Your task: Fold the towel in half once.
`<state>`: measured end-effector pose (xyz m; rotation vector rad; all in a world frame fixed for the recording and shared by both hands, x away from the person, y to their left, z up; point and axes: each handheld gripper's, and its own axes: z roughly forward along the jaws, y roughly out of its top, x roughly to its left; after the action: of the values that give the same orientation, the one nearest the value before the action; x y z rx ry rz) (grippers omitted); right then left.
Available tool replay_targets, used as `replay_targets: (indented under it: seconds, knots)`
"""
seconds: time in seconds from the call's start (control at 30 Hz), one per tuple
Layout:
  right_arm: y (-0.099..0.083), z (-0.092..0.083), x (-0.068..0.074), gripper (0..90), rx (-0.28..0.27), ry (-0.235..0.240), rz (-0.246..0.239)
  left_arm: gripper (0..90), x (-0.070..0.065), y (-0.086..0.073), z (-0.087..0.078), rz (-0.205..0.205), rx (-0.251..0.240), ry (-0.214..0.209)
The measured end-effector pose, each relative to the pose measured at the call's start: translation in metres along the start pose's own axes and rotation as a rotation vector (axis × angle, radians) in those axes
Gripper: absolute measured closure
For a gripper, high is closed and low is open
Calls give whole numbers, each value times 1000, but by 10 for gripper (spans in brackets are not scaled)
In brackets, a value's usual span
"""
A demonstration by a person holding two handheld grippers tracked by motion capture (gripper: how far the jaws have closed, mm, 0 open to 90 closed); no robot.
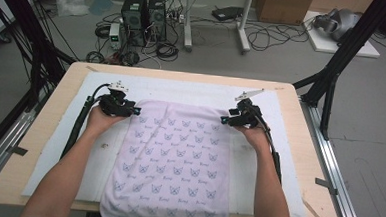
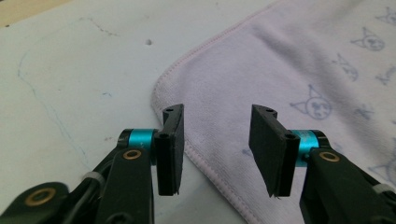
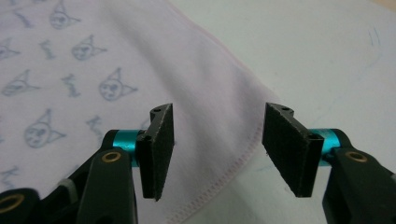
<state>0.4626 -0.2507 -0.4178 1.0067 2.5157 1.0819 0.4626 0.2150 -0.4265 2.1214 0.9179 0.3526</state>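
Note:
A pale lilac towel (image 1: 173, 157) printed with small cat faces lies flat on the white mat (image 1: 192, 91), and its near end hangs over the table's front edge. My left gripper (image 1: 136, 109) rests at the towel's far left corner, my right gripper (image 1: 224, 119) at its far right corner. In the left gripper view the jaws (image 2: 217, 149) stand open just above the hemmed corner of the towel (image 2: 280, 60), with the pads apart from the cloth. In the right gripper view the gripper (image 3: 217, 149) is likewise open over the towel (image 3: 116, 56) at its stitched corner.
The mat covers most of a wooden table (image 1: 299, 144). Bare mat lies to the left and right of the towel. Black frame posts (image 1: 333, 71) stand at the table's far corners. Beyond it the floor holds computer towers (image 1: 143, 13) and tangled cables.

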Motion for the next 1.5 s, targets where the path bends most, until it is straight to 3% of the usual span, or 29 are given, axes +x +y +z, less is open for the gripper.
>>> replay_targets:
  seconds: [0.07, 0.2, 0.3, 0.43, 0.53, 0.7, 0.83, 0.93, 1.13, 1.23, 1.4, 1.5]
  knots:
    - [-5, 4, -2, 446, 12, -6, 20, 571, 2, -1, 4, 7, 19, 20]
    - [-17, 13, -3, 502, 42, -35, 32, 583, 6, -8, 10, -24, 62, 42]
    - [-20, 13, -4, 546, 14, -44, 38, 604, 3, -7, 10, 5, 66, 53]
    - [-19, 14, -1, 735, 11, -17, 19, 810, -2, -5, 12, 39, 71, 27]
    - [-15, 16, 4, 842, 26, -2, -9, 856, -1, -5, 11, 7, 72, 19]
    - [-11, 13, 5, 859, 4, 28, 13, 866, 1, -3, 6, 5, 51, 34]
    - [-5, 5, 5, 860, -28, 32, 25, 867, -1, 2, -8, 24, -9, 36]
    - [1, -4, 7, 860, -50, 31, 13, 866, -4, 4, -22, 44, -54, 13]
    - [8, -30, 17, 861, -97, 67, 1, 866, -10, -1, -49, 51, -140, -12]
    - [8, -45, 25, 860, -111, 100, -8, 866, -16, -10, -63, 67, -167, -22]
    - [-3, -66, 46, 860, -140, 141, -22, 864, -32, -35, -79, 92, -173, -46]
    - [-17, -71, 59, 860, -110, 157, -31, 862, -45, -54, -86, 109, -164, -65]
